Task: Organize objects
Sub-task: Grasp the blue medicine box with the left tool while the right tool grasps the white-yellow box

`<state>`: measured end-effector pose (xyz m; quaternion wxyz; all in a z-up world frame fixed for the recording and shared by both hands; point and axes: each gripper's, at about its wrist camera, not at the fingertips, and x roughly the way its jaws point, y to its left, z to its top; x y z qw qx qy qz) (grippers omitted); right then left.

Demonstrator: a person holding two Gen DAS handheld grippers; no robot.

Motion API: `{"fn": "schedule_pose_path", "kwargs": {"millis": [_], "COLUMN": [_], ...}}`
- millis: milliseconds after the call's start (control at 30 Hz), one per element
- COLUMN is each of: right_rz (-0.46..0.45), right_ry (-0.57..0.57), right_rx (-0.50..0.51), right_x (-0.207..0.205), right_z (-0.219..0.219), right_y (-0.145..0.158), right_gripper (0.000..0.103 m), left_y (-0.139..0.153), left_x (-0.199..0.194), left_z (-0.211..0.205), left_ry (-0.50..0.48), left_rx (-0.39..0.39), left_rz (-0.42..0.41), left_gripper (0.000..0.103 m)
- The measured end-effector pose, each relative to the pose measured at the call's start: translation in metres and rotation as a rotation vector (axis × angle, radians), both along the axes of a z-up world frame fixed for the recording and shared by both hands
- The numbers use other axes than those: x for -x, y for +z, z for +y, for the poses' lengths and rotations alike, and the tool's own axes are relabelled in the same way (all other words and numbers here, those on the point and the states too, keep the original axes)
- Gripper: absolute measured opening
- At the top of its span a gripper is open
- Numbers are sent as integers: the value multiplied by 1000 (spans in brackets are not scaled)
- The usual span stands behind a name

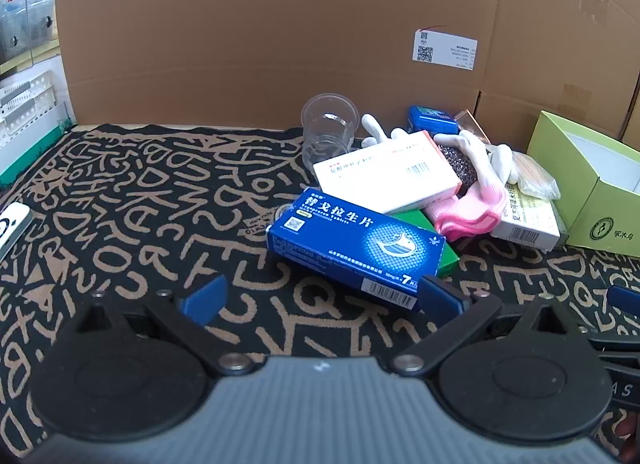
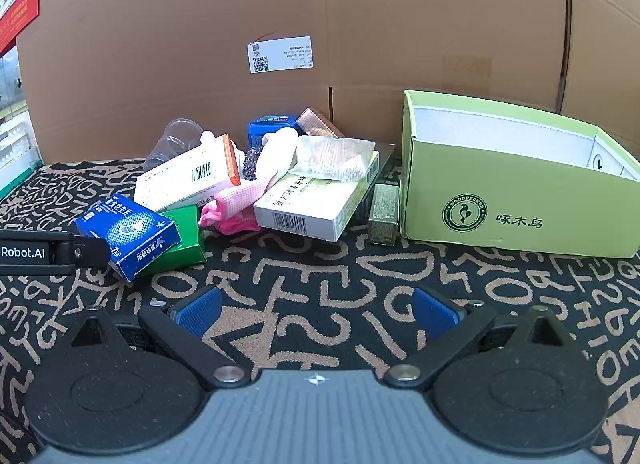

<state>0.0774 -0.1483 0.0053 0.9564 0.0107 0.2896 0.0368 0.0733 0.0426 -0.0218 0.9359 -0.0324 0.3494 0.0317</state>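
Left claw [image 1: 320, 298] gapes just before blue box [image 1: 356, 246].

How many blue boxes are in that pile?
2: a large blue box at the pile's near-left edge, and a smaller blue box at the back by the cardboard. Others may be hidden.

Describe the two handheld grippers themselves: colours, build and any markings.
The left gripper and right gripper look alike: two blue ribbed pads on black link arms with silver pivot pins, black round discs either side, and a grey ribbed body. In the right wrist view the left gripper's black side reads "Robot.AI" in white. No sleeves or cables show.
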Motion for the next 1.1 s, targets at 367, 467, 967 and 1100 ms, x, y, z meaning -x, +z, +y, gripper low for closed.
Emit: {"fn": "schedule_pose_path", "kwargs": {"millis": [367,467,967,1100], "right_rz": [-2,-3,-40,-33], "right_ry": [-15,-21,-100,-106], "right_rx": [17,18,56,49], "right_x": [-5,-8,-67,-81], "right_z": [4,5,19,25], "right_y": [0,1,-4,-6], "right_gripper": [103,103,103,103], "left_y": [-1,0,1,-5], "left_x": [-2,-5,-44,-60], "left_z": [-2,-2,2,-3], "left_ry": [1,3,55,64], "left_rx": [7,19,105,90], "left_rz": [12,19,65,77], "left_gripper": [103,103,103,103]}}
